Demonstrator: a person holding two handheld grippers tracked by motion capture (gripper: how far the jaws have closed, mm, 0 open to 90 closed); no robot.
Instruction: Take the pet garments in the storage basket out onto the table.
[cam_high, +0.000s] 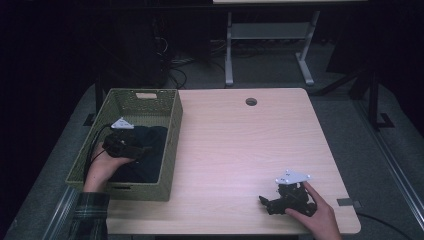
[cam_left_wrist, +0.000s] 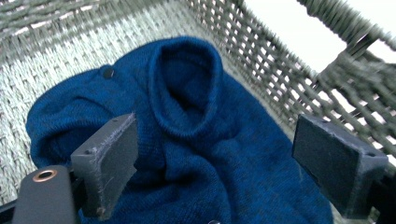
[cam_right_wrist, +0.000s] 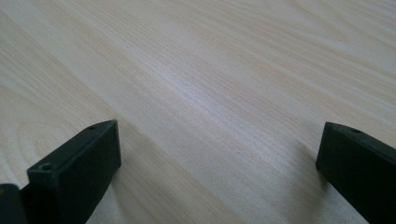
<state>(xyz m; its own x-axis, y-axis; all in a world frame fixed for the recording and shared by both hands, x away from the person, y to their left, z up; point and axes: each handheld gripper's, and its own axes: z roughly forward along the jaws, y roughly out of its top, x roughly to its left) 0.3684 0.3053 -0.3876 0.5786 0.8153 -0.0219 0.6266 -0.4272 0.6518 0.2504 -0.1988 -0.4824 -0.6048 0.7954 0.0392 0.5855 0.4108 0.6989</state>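
At left of the high view, the left gripper (cam_high: 142, 150) hangs jaws apart over the sweater (cam_left_wrist: 196, 140) in the basket (cam_high: 172, 125). The right gripper (cam_high: 265, 202), lower right, rests jaws apart on the table (cam_high: 240, 145).

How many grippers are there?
2. The left gripper is open over the blue sweater in the basket. The right gripper is open, low over the table near its front right corner.

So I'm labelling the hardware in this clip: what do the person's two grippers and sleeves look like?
Both are black two-jaw tools. The left gripper and the right gripper each carry a pale grey three-cornered plate on top. A black cable loops from the left one. Its flat rectangular pads look dark grey close up. The left sleeve is dark green plaid.
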